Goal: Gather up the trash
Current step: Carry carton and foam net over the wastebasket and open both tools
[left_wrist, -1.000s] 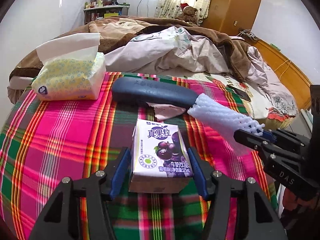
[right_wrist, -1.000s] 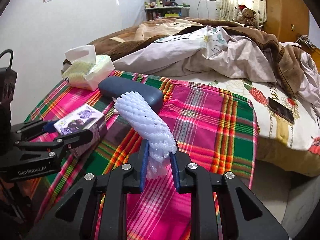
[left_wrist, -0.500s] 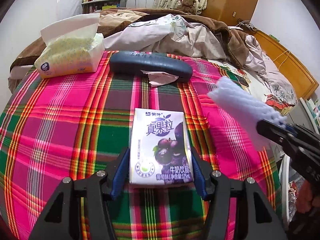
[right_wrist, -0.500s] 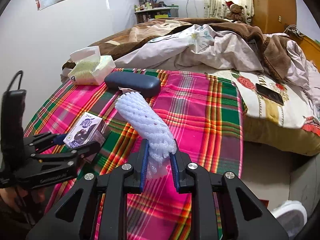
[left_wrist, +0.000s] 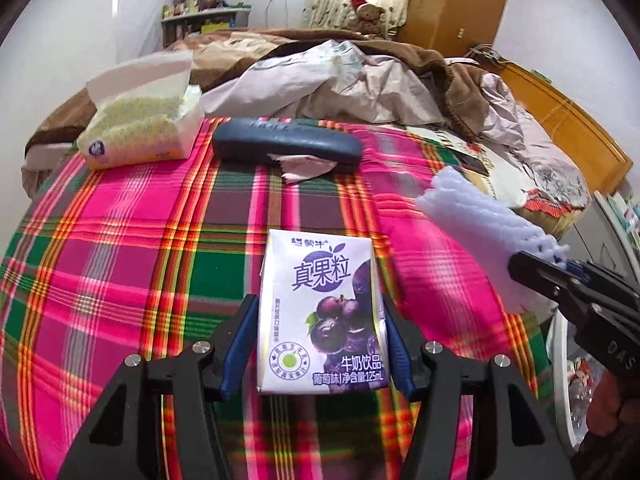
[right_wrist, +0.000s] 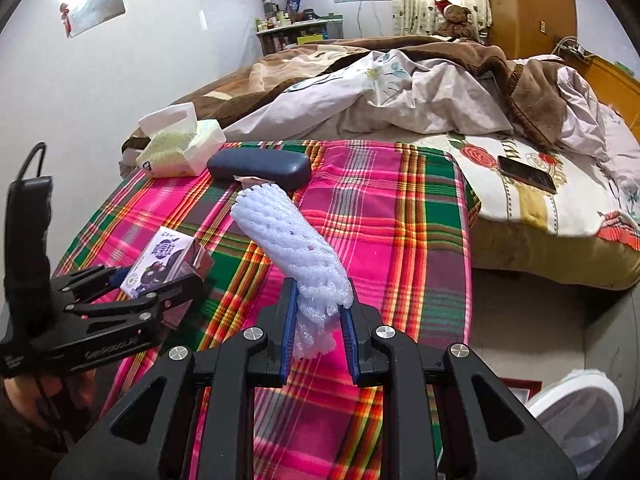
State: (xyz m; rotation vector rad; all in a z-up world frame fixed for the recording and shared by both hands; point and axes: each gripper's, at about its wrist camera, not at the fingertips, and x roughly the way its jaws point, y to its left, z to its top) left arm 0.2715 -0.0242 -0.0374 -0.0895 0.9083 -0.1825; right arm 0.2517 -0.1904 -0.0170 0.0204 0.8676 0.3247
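Note:
My left gripper (left_wrist: 318, 344) is shut on a purple grape milk carton (left_wrist: 322, 312) and holds it above the plaid blanket (left_wrist: 140, 240). The carton also shows in the right wrist view (right_wrist: 164, 264), held by the left gripper (right_wrist: 154, 286). My right gripper (right_wrist: 318, 332) is shut on a white foam fruit net (right_wrist: 288, 240), held up over the blanket; it also shows at the right in the left wrist view (left_wrist: 484, 220). A crumpled paper scrap (left_wrist: 304, 166) lies against the dark blue glasses case (left_wrist: 286, 146).
A tissue pack (left_wrist: 140, 132) sits at the blanket's far left corner. Rumpled bedding (right_wrist: 400, 92) covers the bed behind. A phone (right_wrist: 526, 174) lies on the floral sheet. The floor and a white object (right_wrist: 576, 404) lie past the bed's right edge.
Both grippers have lifted and drawn back from the bed with their loads. The carton has risen off the blanket. The foam net has moved right, away from the glasses case.

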